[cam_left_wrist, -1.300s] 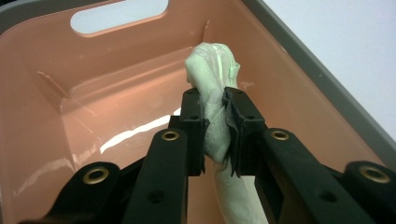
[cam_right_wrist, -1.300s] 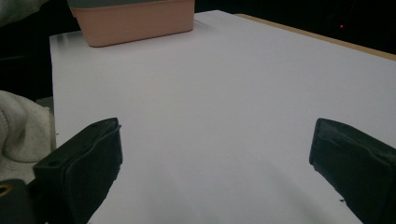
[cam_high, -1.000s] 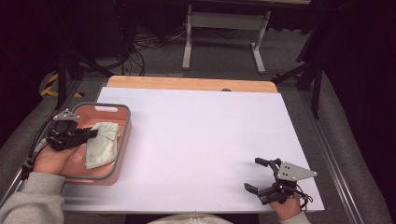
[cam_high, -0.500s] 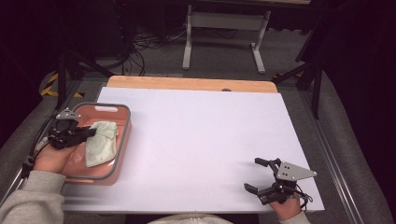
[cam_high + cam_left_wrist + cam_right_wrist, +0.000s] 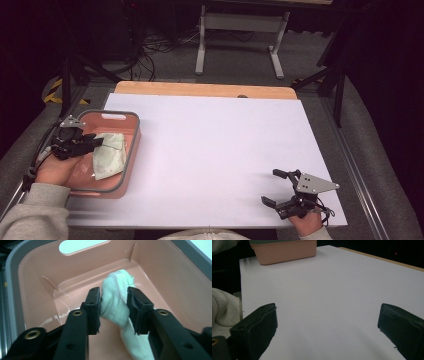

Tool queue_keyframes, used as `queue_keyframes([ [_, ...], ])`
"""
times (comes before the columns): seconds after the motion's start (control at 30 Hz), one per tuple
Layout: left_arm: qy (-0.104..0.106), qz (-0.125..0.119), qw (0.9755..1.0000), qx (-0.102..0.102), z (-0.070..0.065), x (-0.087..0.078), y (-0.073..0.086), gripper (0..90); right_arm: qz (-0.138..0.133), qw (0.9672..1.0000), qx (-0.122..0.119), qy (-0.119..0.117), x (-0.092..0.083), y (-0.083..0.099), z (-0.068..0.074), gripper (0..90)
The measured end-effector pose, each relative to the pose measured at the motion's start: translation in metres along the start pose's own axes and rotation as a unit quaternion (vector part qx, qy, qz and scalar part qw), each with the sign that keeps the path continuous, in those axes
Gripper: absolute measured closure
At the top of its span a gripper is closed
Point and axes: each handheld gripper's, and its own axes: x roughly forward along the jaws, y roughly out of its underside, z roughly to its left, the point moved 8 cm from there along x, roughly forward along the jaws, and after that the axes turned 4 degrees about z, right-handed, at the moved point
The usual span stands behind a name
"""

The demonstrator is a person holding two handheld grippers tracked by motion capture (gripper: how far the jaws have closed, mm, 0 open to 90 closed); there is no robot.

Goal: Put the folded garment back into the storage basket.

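A crumpled pale green cloth point(image 5: 115, 305) lies on the floor of the pink basin point(image 5: 131, 145), against its right wall.

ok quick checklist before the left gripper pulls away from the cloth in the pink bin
1. Left gripper let go: its jaws have just been opening and the cloth sits between them. Left pad seems to brush it: cannot tell.
2. Cloth inside the pink bin: ok, it lies on the bin floor.
3. Cloth snagged on a pad: cannot tell, the fabric bulges between both pads.
4. Bin fully on the white table: ok, near its left edge.
5. Right gripper out of the way: ok, open, at the table's near right corner, nothing between its jaws.
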Motion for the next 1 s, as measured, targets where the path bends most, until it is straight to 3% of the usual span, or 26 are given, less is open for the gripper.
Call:
queue_keyframes([
  [0.3, -0.006, -0.038, 0.9993, 0.003, 0.002, -0.010, -0.006, 29.2, 0.002, 1.0000, -0.001, 0.000, 0.000, 0.000, 0.000, 2.9],
  [0.53, -0.005, -0.069, 0.9976, 0.005, -0.007, -0.024, -0.014, 9.9, 0.002, 1.0000, -0.002, 0.001, 0.000, 0.000, 0.000, 2.8],
  [0.7, 0.002, -0.100, 0.9950, 0.006, -0.022, -0.039, -0.022, 4.1, 0.002, 1.0000, -0.002, 0.000, 0.000, 0.000, 0.000, 2.9],
  [0.87, 0.007, -0.118, 0.9927, 0.024, -0.039, -0.051, -0.029, 2.8, 0.001, 1.0000, -0.002, 0.002, 0.000, 0.000, 0.001, 2.8],
  [1.0, 0.016, -0.144, 0.9889, 0.033, -0.055, -0.063, -0.036, 2.4, 0.001, 1.0000, -0.002, 0.002, 0.000, 0.000, 0.000, 2.8],
])
